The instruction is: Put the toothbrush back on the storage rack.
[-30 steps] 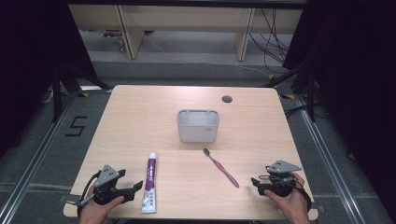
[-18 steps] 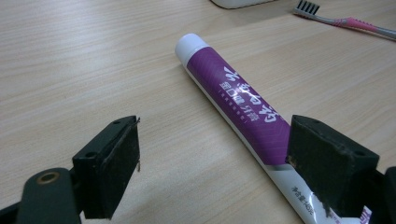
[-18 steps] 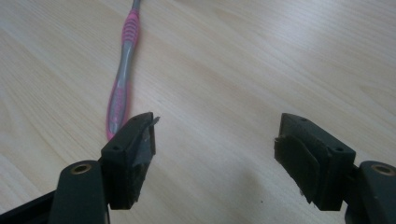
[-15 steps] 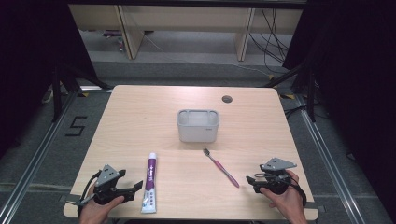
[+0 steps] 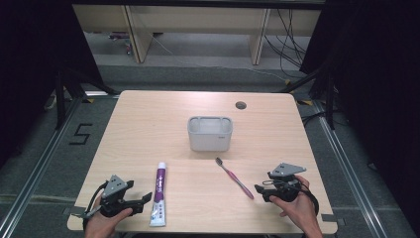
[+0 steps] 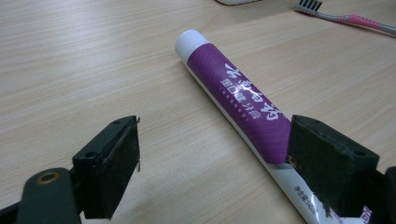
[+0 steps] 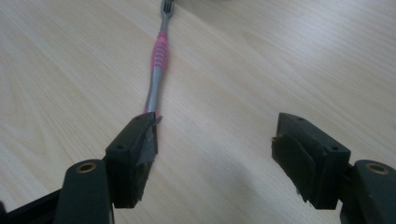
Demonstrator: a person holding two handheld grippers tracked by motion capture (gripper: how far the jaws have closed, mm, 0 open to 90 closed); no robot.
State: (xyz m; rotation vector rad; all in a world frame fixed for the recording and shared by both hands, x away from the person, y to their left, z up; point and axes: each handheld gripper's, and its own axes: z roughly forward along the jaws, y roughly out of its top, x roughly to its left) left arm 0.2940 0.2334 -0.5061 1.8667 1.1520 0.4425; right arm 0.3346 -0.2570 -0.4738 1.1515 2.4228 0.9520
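Pale wooden table on grey floor, dark curtains around.

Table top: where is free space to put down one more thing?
Free: the far left of the table, left of the grey holder, and the far right beside it. Crowded: the near edge, with toothpaste, toothbrush and both grippers.

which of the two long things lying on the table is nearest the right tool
The pink and grey toothbrush: its handle end lies just in front of the right tool. The purple and white toothpaste tube lies over by the left tool instead.
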